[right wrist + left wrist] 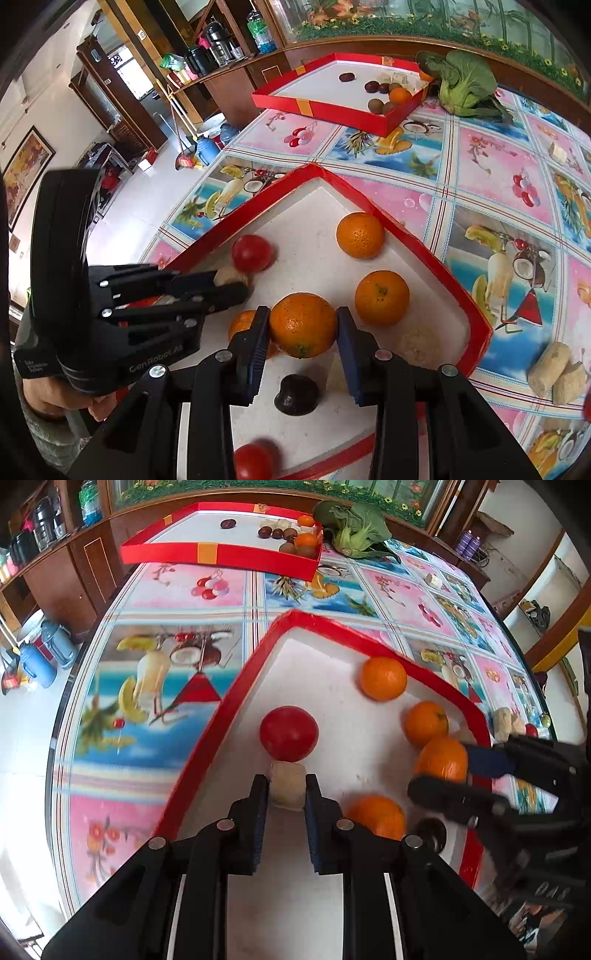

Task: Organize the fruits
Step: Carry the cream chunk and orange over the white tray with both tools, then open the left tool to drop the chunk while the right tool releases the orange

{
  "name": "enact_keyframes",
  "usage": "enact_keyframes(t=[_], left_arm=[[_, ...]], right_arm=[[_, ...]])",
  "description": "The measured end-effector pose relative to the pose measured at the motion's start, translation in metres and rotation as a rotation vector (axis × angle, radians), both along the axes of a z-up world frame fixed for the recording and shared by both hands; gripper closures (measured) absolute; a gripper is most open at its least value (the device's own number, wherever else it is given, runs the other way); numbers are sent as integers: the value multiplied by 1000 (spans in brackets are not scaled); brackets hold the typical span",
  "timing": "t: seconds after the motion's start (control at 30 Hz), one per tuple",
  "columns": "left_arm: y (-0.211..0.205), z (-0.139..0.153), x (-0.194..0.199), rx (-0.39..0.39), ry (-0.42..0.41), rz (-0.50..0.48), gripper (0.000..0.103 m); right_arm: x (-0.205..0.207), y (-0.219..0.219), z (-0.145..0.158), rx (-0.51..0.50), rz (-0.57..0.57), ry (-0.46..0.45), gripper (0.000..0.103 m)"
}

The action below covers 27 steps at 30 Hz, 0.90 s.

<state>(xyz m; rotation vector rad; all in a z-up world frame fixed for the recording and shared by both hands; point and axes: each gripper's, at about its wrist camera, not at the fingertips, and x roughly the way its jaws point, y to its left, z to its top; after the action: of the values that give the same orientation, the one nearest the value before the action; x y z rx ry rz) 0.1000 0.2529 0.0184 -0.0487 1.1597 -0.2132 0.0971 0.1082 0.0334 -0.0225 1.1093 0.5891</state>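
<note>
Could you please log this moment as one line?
left tongs: shut on beige chunk | right tongs: shut on orange | over near red tray

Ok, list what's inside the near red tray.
Inside the near red tray: four oranges, one clamped by the right gripper; two tomatoes; a dark fruit; a beige chunk in the left gripper. Gripper bodies cover the nearest tray floor.

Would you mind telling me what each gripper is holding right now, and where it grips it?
The left gripper clamps a beige chunk by its sides. The right gripper clamps an orange across its middle.
</note>
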Motion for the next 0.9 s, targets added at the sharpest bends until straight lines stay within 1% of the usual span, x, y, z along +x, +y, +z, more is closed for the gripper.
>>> enact_keyframes(t=[0.1,0.17,0.3,0.47,0.53,0.67,0.9], left_arm=[[1,5,12,-15,-19,9,86],[0,9,12,-28,-30,3,86],[-5,7,3,28,-36,-33,86],[-1,-1,3,27,-23,-19,86],[1,-1,5,18,-24,-8,86],[-2,-1,8,33,-32,-9,86],[-7,-1,8,63,-43,-18,86]], right_arm=[[4,2,-5,2,-7,13,67],[7,3,-8,1,-10,21,67],[10,6,-14,-2,-16,34,67],[18,14,-20,-20,-26,32,67],[18,18,-20,-33,-21,16,67],[14,24,-19,-92,-8,-27,67],[14,23,-20,-94,-15,-23,66]])
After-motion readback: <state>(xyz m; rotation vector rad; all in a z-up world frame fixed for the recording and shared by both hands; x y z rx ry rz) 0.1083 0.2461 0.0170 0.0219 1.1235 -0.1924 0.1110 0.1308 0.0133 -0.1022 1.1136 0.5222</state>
